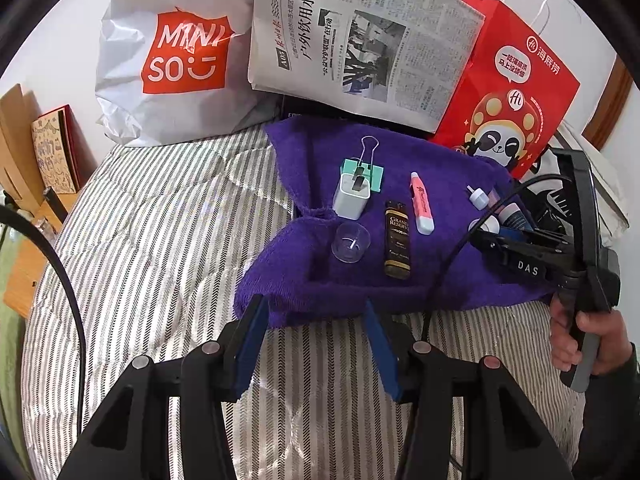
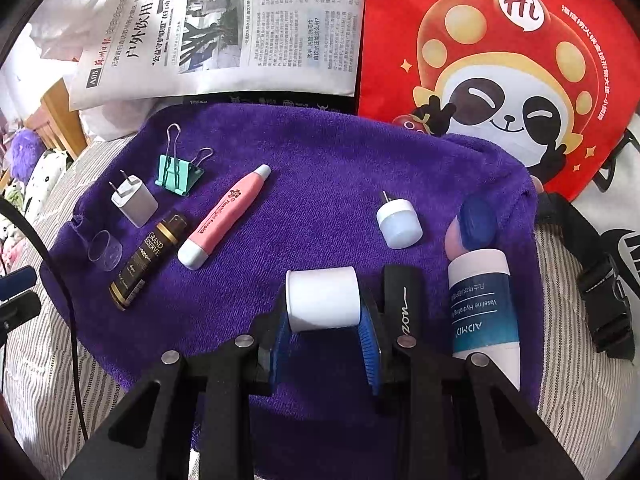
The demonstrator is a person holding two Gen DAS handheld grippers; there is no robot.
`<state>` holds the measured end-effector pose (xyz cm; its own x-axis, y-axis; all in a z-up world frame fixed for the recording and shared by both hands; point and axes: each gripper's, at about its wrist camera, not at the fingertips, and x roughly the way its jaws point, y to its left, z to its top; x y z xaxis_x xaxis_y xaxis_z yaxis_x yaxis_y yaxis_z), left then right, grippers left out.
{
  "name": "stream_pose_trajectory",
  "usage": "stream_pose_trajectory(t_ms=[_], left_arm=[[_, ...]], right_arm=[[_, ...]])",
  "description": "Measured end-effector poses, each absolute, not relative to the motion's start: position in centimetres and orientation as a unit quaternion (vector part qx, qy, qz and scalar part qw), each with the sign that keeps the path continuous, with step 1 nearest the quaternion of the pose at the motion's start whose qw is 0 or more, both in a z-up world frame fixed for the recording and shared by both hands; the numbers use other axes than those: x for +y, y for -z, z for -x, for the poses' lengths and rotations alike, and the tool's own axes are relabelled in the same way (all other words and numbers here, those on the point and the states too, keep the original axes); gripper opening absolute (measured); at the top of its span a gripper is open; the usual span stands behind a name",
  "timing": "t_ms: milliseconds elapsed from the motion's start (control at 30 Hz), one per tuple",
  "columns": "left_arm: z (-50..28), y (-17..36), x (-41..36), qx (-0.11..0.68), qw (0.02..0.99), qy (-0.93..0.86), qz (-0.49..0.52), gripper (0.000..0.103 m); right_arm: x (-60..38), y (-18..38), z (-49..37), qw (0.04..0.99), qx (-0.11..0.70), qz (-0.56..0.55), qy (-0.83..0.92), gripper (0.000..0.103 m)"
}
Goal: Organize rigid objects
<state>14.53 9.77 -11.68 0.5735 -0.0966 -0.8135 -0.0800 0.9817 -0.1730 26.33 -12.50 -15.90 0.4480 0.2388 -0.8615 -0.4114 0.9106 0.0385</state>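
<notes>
My right tongs (image 2: 326,332), at the bottom centre of the right wrist view, are closed on a short white cylinder (image 2: 322,300), with a blue pad pressed against each side of it, low over a purple towel (image 2: 320,160) that fills the middle of the frame. To the right of the cylinder a white and blue Vaseline tube (image 2: 484,312) lies lengthwise, with a blue-lidded jar (image 2: 476,226) just above its cap. A small white cap-shaped piece (image 2: 399,224) sits apart, right of centre. On the left side of the towel lie a pink and white pen-shaped object (image 2: 224,216) set diagonally, a dark bottle labelled Grand Reserve (image 2: 150,260) beside it, a clear plastic cup (image 2: 105,250) at the towel's left edge, a white plug adapter (image 2: 134,200) and a green binder clip (image 2: 179,174) above them. A newspaper (image 2: 224,28) spans the upper left, and a red paper bag with a panda (image 2: 500,68) the upper right. In the left wrist view, my left tongs (image 1: 316,348) sit at the bottom centre, open and empty, over a striped bed cover (image 1: 160,240) just short of the towel's near edge. A white Miniso bag (image 1: 176,60) stands at the upper left. At the right edge my hand (image 1: 580,340) grips the other tool's handle.
</notes>
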Motion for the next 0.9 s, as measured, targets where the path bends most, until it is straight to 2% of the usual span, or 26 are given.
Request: stream_pose_trajectory(t_ms=[133, 167, 267, 367, 500, 633, 833, 900], left_arm=[[-14.4, 11.6, 9.6, 0.462, 0.881, 0.007, 0.096, 0.047], [-14.3, 11.5, 9.5, 0.462, 0.882, 0.008, 0.095, 0.048], [-13.9, 11.1, 9.3, 0.458, 0.884, 0.005, 0.09, 0.058], [-13.3, 10.5, 9.1, 0.454, 0.886, 0.005, 0.092, 0.058], [-12.4, 9.5, 8.9, 0.446, 0.89, 0.004, 0.093, 0.065], [-11.1, 8.3, 8.4, 0.438, 0.894, 0.005, 0.09, 0.071], [-9.3, 6.2, 7.0, 0.423, 0.904, -0.004, 0.071, 0.083], [-8.8, 5.7, 6.6, 0.418, 0.906, -0.01, 0.068, 0.089]], right_arm=[[-12.8, 16.0, -26.1, 0.839, 0.499, 0.092, -0.198, 0.057], [-12.8, 16.0, -26.0, 0.837, 0.502, 0.097, -0.194, 0.059], [-12.9, 15.7, -25.4, 0.835, 0.507, 0.109, -0.185, 0.06], [-12.7, 15.3, -24.7, 0.833, 0.508, 0.126, -0.18, 0.06], [-13.0, 13.8, -23.2, 0.84, 0.496, 0.132, -0.175, 0.063], [-13.7, 11.3, -20.9, 0.855, 0.472, 0.13, -0.169, 0.078], [-15.7, 7.3, -16.3, 0.878, 0.432, 0.129, -0.161, 0.09], [-16.4, 6.0, -14.5, 0.885, 0.42, 0.125, -0.157, 0.1]])
